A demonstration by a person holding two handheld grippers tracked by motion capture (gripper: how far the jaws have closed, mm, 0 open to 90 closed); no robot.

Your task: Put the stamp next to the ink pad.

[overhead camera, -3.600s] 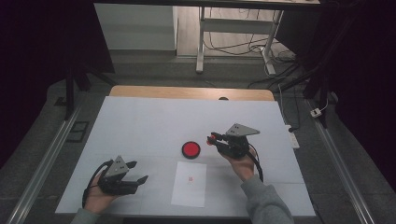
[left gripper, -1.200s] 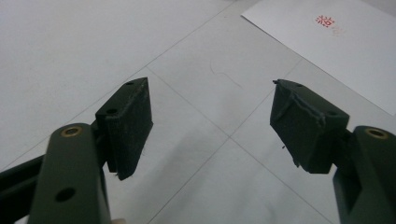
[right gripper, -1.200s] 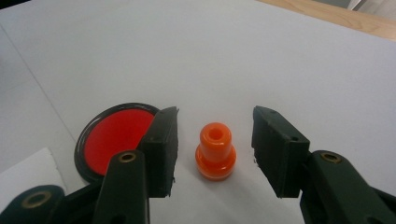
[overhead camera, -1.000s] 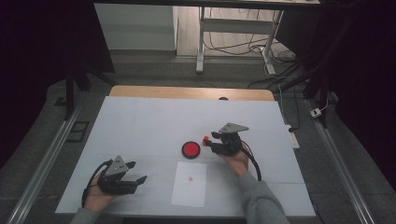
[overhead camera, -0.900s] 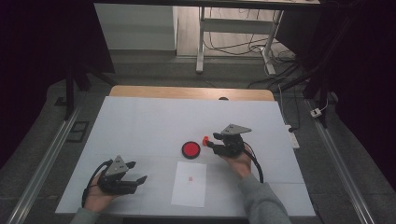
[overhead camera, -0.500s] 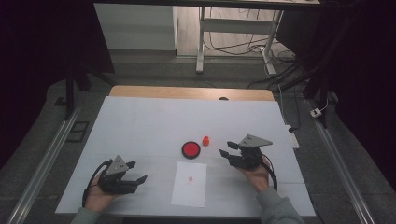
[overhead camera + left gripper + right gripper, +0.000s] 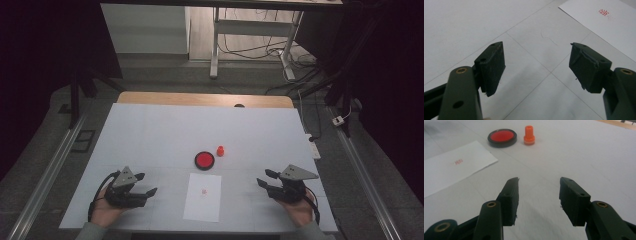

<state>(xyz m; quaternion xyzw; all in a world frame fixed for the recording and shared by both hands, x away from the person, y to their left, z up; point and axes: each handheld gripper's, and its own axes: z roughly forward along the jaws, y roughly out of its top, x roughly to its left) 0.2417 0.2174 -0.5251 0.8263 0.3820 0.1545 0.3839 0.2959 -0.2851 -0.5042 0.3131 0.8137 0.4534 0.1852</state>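
The surface (image 7: 150, 135) is white, smooth and matt, with thin lines where its flat panels meet. A strip of light wood (image 7: 200, 99) shows at its far edge. The sheet of paper (image 7: 202, 197) is thin, flat and white with a small red print on it. The little orange stamp (image 7: 529, 135) looks like shiny plastic. The round ink pad (image 7: 502, 137) has a glossy black plastic rim and a red middle. The jaws are dark, matt and a bit scratched, with small brass-coloured rings.

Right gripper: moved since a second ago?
Yes. The right gripper has left the orange stamp beside the red ink pad and pulled back toward the table's near right edge, jaws open.
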